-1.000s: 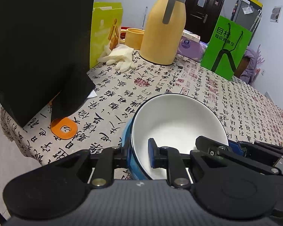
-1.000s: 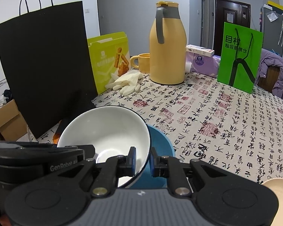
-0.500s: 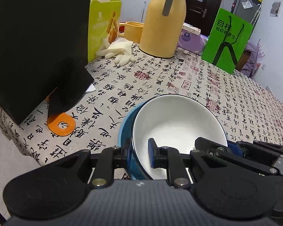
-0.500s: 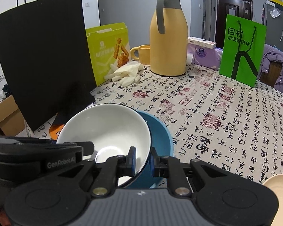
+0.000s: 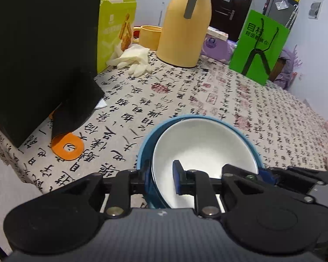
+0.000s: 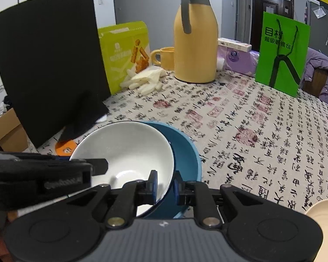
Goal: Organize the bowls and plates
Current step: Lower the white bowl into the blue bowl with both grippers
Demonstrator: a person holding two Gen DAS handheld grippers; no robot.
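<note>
White bowl (image 6: 129,152) nested tilted in blue bowl (image 6: 185,152) on bench (image 6: 262,131). Left gripper (image 5: 161,180) pinches both rims; right gripper (image 6: 165,182) pinches white rim. Likely glazed ceramic: stiff, slick, breakable, heavyish; rim best hold.

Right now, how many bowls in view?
2: a white bowl nested tilted inside a blue bowl, near the table's front edge, both gripped. Cream dish at right edge is cut off, unclear.

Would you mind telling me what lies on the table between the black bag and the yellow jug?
In the right wrist view, a yellow-green box, pale gloves and a yellow mug lie between the black bag and yellow jug.
</note>
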